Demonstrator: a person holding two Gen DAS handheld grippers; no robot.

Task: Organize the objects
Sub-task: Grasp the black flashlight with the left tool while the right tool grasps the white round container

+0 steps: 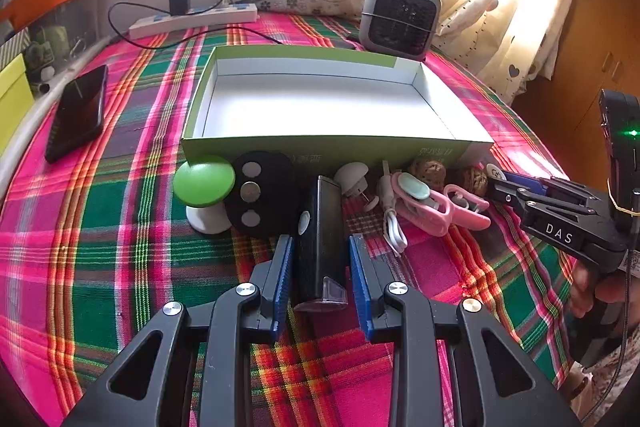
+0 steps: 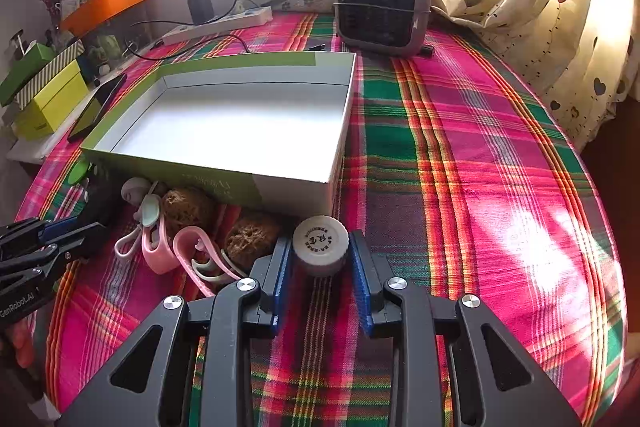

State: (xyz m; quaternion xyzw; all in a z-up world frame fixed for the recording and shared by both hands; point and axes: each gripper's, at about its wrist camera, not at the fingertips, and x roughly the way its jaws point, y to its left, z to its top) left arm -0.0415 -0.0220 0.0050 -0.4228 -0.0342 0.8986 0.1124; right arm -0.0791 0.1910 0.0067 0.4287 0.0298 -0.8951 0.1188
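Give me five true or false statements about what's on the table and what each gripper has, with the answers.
1. The box is empty. True.
2. The left gripper closes on a green mushroom lamp. False: a black bar-shaped device sits between its pads; the lamp stands apart to the left.
3. The right gripper closes on a white round cap. True.
4. The phone lies inside the box. False: it lies on the cloth, left of the box.
5. The two walnuts sit in front of the box. True.
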